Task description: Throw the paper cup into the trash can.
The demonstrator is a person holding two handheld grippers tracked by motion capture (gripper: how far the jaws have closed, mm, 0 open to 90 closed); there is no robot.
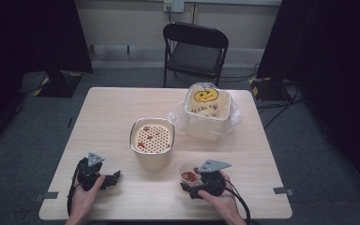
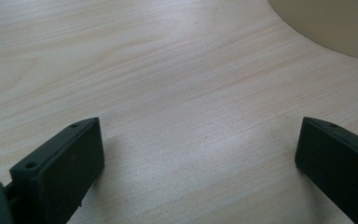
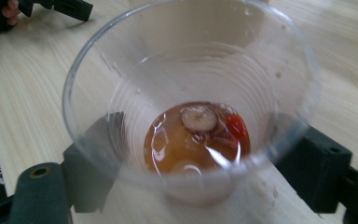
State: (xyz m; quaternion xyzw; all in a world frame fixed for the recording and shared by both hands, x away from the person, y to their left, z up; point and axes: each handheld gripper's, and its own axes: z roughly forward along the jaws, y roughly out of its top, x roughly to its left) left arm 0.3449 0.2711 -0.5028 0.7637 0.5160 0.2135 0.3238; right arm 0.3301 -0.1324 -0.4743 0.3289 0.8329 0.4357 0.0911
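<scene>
A clear plastic cup (image 3: 191, 93) holds a little amber liquid with a mushroom slice and a red bit at its bottom. My right gripper (image 3: 200, 163) is shut on the cup, one black jaw against each side. The cup (image 1: 189, 174) stands near the table's front edge, right of centre, with the right gripper (image 1: 190, 182) around it. At the front left, my left gripper (image 1: 115, 177) rests open, and its jaws (image 2: 198, 154) stand wide apart over bare wood. A beige tub (image 1: 152, 140) with a perforated insert and red pieces on top stands mid-table.
A plastic-wrapped tub (image 1: 207, 107) with a yellow pumpkin face sits at the back right of the table (image 1: 112, 112). A black folding chair (image 1: 194, 51) stands behind it. The beige tub's wall (image 2: 335, 23) lies ahead and right of the left gripper.
</scene>
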